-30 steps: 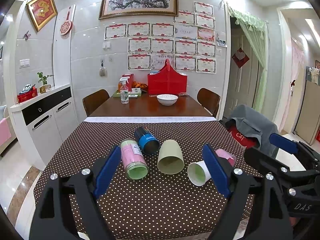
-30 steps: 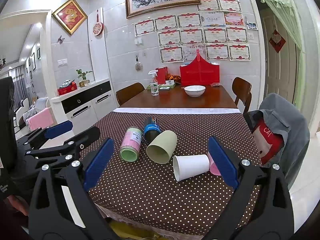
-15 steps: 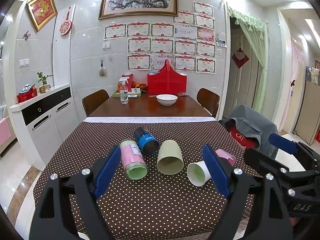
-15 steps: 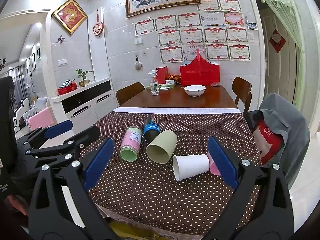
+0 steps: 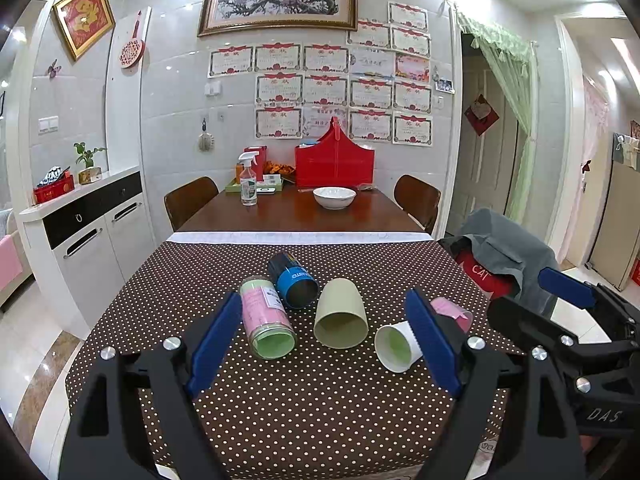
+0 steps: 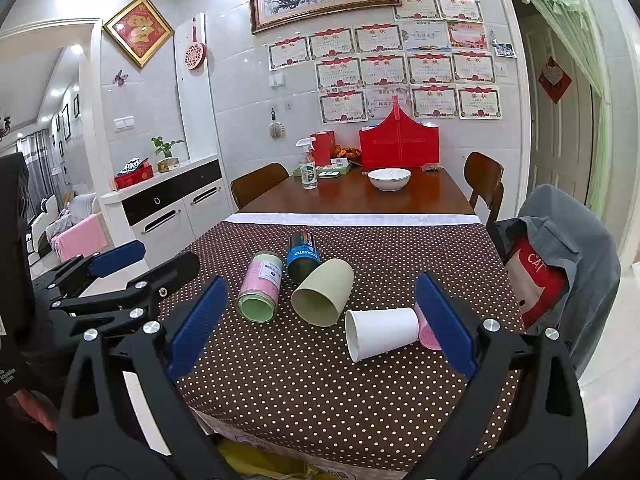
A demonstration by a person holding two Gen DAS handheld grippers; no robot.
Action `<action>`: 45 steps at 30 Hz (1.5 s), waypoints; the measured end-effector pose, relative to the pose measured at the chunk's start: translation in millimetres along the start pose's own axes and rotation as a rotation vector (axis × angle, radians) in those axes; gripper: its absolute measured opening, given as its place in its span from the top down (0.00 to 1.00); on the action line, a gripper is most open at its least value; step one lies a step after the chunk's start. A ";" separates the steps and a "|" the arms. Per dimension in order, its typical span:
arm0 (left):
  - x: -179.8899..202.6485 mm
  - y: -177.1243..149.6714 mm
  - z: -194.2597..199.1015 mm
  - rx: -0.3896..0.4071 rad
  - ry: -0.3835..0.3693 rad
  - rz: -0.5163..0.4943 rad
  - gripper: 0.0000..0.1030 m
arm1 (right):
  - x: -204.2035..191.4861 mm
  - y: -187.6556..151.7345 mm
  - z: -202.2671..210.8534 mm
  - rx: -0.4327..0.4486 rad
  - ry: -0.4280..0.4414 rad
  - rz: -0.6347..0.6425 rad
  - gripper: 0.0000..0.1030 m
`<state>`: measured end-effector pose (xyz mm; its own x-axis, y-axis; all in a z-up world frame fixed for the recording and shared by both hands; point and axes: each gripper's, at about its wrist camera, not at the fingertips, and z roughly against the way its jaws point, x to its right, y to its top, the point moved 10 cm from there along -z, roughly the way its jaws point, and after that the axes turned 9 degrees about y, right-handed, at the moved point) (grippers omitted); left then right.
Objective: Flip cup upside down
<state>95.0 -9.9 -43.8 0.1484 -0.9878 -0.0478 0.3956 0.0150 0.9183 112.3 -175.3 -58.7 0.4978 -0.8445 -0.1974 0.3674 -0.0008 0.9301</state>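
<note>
**Operator:** Left wrist view first. What is the tool state, and where are the cups?

**Technician:** The left gripper is spread wide and holds nothing; it hangs above the near edge of the polka-dot tablecloth. Five vessels lie on their sides in a row: a pink-labelled jar, a blue-labelled can, a pale green cup, a white paper cup and a pink cup, which is mostly hidden behind the right-hand blue pad. The green cup's mouth faces the camera, between the fingers.

**Operator:** And the right wrist view?

**Technician:** The right gripper is likewise fully parted and empty. From here the white paper cup lies nearest, mouth to the left, its base touching the pink cup. The pale green cup rests just beside the blue-labelled can.

**Operator:** Recommended procedure?

**Technician:** No cup has been engaged yet. Which cup is meant cannot be told (the white paper cup is probably the closest for the right tool). Approach across the cup's wall at mid-length, close lightly because paper is likely to crush, lift clear of its neighbours, rotate until the mouth faces down, then set the rim flat on the cloth before releasing.
</note>
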 end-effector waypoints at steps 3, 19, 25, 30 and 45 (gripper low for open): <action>0.2 -1.6 -1.3 -0.001 0.001 -0.001 0.20 | 0.6 -1.0 -0.6 -0.001 0.001 -0.001 0.10; 1.2 -4.5 -5.9 -0.007 -0.006 0.003 0.20 | 6.3 -13.8 -8.7 -0.007 0.001 -0.007 0.10; 3.5 -8.3 -10.8 -0.016 -0.010 0.005 0.20 | 7.2 -11.7 -10.3 -0.013 -0.001 -0.012 0.10; 2.9 -7.6 -14.2 -0.022 -0.015 0.008 0.20 | 8.0 -11.9 -10.5 -0.016 0.001 -0.015 0.10; -0.1 -13.0 -39.9 -0.084 -0.016 0.010 0.20 | 12.7 -11.8 -31.0 -0.080 -0.006 -0.041 0.09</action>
<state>126.0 -3.7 -71.4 0.1383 -0.9899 -0.0318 0.4690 0.0371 0.8824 138.6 -169.4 -81.8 0.4768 -0.8477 -0.2325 0.4488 0.0073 0.8936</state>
